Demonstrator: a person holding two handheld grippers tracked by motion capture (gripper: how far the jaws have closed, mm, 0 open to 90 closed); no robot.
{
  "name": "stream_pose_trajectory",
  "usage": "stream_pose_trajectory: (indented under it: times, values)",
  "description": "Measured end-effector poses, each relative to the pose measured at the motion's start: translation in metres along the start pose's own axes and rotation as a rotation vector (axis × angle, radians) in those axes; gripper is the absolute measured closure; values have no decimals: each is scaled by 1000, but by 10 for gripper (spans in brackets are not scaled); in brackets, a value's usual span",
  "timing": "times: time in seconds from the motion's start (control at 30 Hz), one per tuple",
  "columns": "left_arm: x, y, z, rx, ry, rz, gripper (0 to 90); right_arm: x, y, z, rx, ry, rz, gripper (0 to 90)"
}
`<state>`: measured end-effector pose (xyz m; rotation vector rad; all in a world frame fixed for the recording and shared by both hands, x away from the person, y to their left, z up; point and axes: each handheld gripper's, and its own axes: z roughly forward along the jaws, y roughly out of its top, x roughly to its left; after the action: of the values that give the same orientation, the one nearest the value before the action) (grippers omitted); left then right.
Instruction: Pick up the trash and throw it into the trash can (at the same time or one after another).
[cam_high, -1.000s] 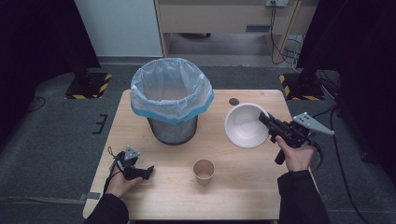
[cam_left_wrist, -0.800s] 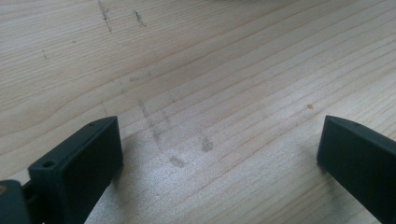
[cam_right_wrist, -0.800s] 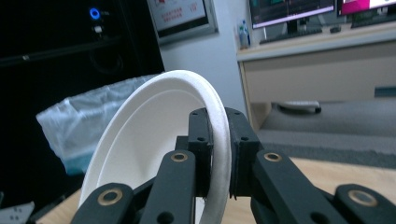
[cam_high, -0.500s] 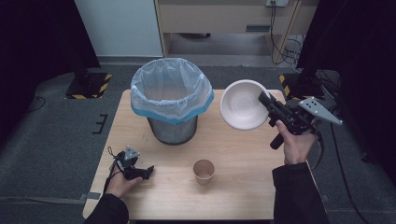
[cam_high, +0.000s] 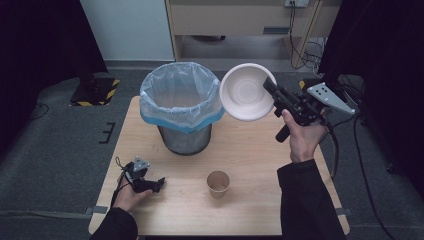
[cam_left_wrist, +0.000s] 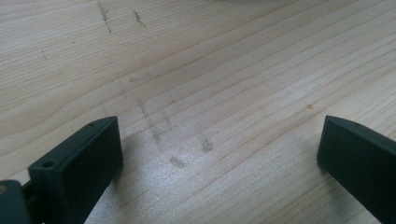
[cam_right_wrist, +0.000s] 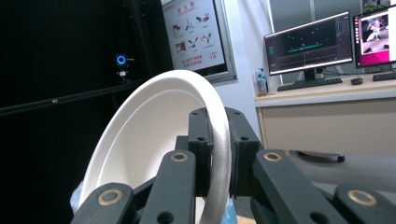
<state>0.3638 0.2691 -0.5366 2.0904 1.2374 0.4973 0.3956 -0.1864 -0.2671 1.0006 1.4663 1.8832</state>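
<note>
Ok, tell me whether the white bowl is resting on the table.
No, the right gripper holds the white bowl by its rim, lifted beside the bin.

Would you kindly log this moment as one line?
right tool: shut on white bowl rim, raised beside bin | left tool: open, on table | paper cup: upright

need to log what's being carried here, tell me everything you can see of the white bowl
The white bowl is round and shallow, matte like moulded paper pulp, with faint rings on its inner base and a thick rolled rim. It looks empty and undamaged. It is lifted off the table and tipped up nearly on edge, its inside facing the high view, beside the upper right rim of the lined bin. The right gripper alone touches it: its jaws are clamped on the rim, one inside and one outside.
</note>
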Motion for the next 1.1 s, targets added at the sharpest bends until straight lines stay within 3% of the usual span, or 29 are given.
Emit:
stream_pose_trajectory:
  times: [0.4, 1.1]
  values:
    - [0, 0, 0, -2, 1, -1, 0, 20, 11, 38, -29, 23, -5, 826]
    - [0, 0, 0, -2, -2, 2, 0, 47, -4, 117, -8, 39, -11, 826]
